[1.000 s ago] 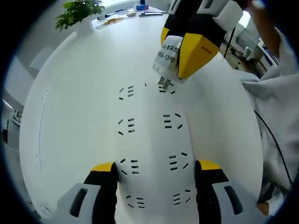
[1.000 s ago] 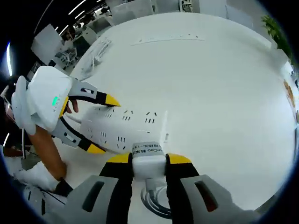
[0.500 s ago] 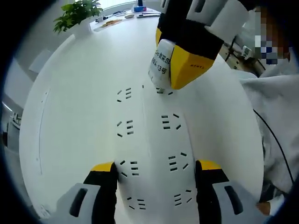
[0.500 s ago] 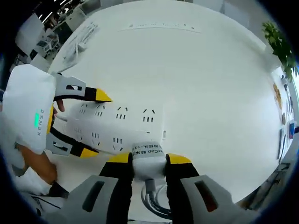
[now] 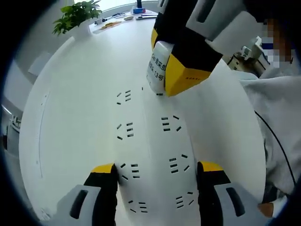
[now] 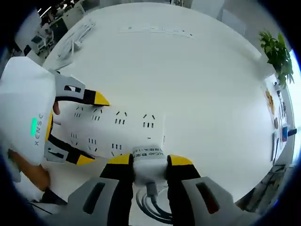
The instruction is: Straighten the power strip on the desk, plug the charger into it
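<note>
Two yellow-tipped jaws of the left gripper (image 5: 157, 175) rise from the bottom of the left gripper view and clamp the near end of the white power strip (image 5: 153, 141) across its width, one jaw pressed to each long side. The strip lies flat on the white desk (image 5: 75, 108) and runs away from that gripper. At its far end the right gripper (image 5: 171, 70) comes down from above, tilted, with the white charger (image 5: 157, 68) pinched between its jaws; the charger's lower end meets the strip's last socket on the right-hand row.

In the right gripper view the jaws are closed on the charger (image 6: 149, 165), its cable (image 6: 153, 207) looped just behind. The strip (image 6: 115, 129) lies beyond it, held at its left end by the left gripper (image 6: 75, 127). Past the strip's long edges and its free end the desk is bare and broad. A potted plant (image 5: 77, 14) stands at the far rim with small items (image 5: 122, 14) beside it.
</note>
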{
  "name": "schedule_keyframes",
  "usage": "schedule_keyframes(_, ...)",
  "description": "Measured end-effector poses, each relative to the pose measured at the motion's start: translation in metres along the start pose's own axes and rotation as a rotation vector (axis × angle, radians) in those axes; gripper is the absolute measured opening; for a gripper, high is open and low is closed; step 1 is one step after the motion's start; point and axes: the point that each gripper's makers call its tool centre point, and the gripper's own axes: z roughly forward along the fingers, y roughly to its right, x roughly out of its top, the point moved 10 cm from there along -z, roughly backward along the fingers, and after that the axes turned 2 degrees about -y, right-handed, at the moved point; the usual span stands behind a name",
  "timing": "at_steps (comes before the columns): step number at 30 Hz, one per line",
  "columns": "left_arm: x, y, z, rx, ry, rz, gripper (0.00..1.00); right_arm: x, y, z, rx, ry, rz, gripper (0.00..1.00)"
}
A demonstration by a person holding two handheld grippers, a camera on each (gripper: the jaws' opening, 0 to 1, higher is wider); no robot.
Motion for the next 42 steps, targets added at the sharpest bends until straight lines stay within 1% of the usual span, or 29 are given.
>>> schedule_keyframes(2,0.000,0.000,0.000,0.000,-0.001,0.001,0.69,0.000,0.000,0.001,0.002,0.004,0.005,0.26)
schedule_keyframes(3,0.000,0.000,0.000,0.000,-0.001,0.001,0.69,0.000,-0.001,0.002,-0.005,-0.007,-0.006,0.26)
schedule_keyframes(5,0.000,0.000,0.000,0.001,-0.005,-0.003,0.69,-0.001,-0.005,0.002,-0.032,-0.004,-0.024,0.26)
schedule_keyframes(6,0.001,0.000,0.000,0.002,-0.007,-0.004,0.69,-0.003,-0.008,0.003,-0.047,-0.018,-0.039,0.26)
schedule_keyframes(8,0.001,0.000,0.000,0.004,-0.008,-0.008,0.70,-0.004,-0.010,0.005,-0.062,-0.011,-0.039,0.26)
schedule_keyframes(9,0.000,0.000,0.000,0.005,-0.009,-0.011,0.70,0.000,-0.010,0.015,-0.081,0.048,-0.056,0.26)
schedule_keyframes(10,0.000,0.001,0.000,0.006,-0.012,-0.013,0.71,-0.002,-0.013,0.016,-0.097,-0.019,0.064,0.26)
schedule_keyframes(11,0.000,0.000,0.000,0.007,-0.012,-0.019,0.71,-0.001,-0.014,0.012,-0.093,0.002,-0.056,0.26)
schedule_keyframes(12,0.000,-0.001,0.000,0.009,-0.010,-0.022,0.71,0.004,-0.014,0.013,-0.107,0.016,-0.066,0.26)
schedule_keyframes(13,-0.001,-0.002,0.000,0.007,-0.004,-0.024,0.71,0.003,-0.013,0.015,-0.097,0.002,-0.055,0.26)
schedule_keyframes(15,-0.002,-0.002,0.000,0.006,0.007,-0.022,0.71,0.000,-0.004,0.018,0.012,-0.010,0.010,0.27)
schedule_keyframes(16,-0.002,-0.003,0.000,0.007,0.008,-0.024,0.71,0.002,0.002,0.018,0.086,-0.018,0.026,0.27)
schedule_keyframes(17,-0.001,-0.003,0.000,0.007,0.006,-0.025,0.71,0.004,0.007,0.019,0.126,-0.042,0.039,0.27)
schedule_keyframes(18,-0.001,-0.003,0.000,0.008,0.003,-0.026,0.71,0.008,0.011,0.019,0.120,-0.042,0.018,0.27)
schedule_keyframes(20,0.000,-0.004,0.000,0.009,-0.001,-0.028,0.71,0.011,0.006,0.019,0.103,-0.071,-0.028,0.27)
schedule_keyframes(21,0.000,-0.004,0.000,0.009,-0.001,-0.028,0.71,0.014,0.001,0.019,0.087,-0.073,-0.050,0.27)
schedule_keyframes(22,0.000,-0.005,0.000,0.008,0.000,-0.027,0.71,0.019,0.000,0.018,0.070,-0.052,-0.067,0.27)
schedule_keyframes(23,0.001,-0.005,0.001,0.008,0.001,-0.023,0.71,0.027,0.001,0.023,0.088,0.006,-0.087,0.27)
schedule_keyframes(24,0.001,-0.005,0.001,0.008,-0.002,-0.024,0.71,0.030,0.002,0.022,0.091,-0.030,-0.058,0.27)
schedule_keyframes(26,0.001,-0.005,0.001,0.009,-0.002,-0.023,0.71,0.035,0.001,0.024,0.085,-0.032,-0.048,0.27)
schedule_keyframes(28,0.000,-0.005,0.001,0.007,0.005,-0.022,0.71,0.028,-0.002,0.024,0.058,-0.025,-0.069,0.27)
schedule_keyframes(30,0.000,-0.006,0.001,0.006,0.007,-0.021,0.71,0.024,0.000,0.025,0.058,-0.036,-0.069,0.27)
schedule_keyframes(33,0.001,-0.005,0.001,0.008,0.005,-0.022,0.71,0.016,-0.001,0.024,0.043,0.004,-0.075,0.27)
schedule_keyframes(36,0.001,-0.006,0.001,0.009,0.003,-0.022,0.71,0.018,0.002,0.024,0.053,0.008,-0.075,0.27)
schedule_keyframes(38,0.002,-0.005,0.001,0.010,-0.001,-0.025,0.71,0.016,0.002,0.023,0.053,0.025,-0.069,0.28)
schedule_keyframes(39,0.002,-0.005,0.001,0.011,0.000,-0.027,0.72,0.014,0.003,0.022,0.055,0.040,-0.069,0.28)
schedule_keyframes(40,0.001,-0.005,0.001,0.010,0.004,-0.032,0.72,0.015,0.002,0.023,0.050,0.071,-0.085,0.28)
schedule_keyframes(41,0.000,-0.006,0.001,0.008,0.009,-0.033,0.72,0.015,0.002,0.022,0.036,0.131,-0.147,0.28)
schedule_keyframes(42,0.000,-0.007,0.002,0.005,0.017,-0.033,0.72,0.015,0.001,0.022,0.044,0.158,-0.187,0.29)
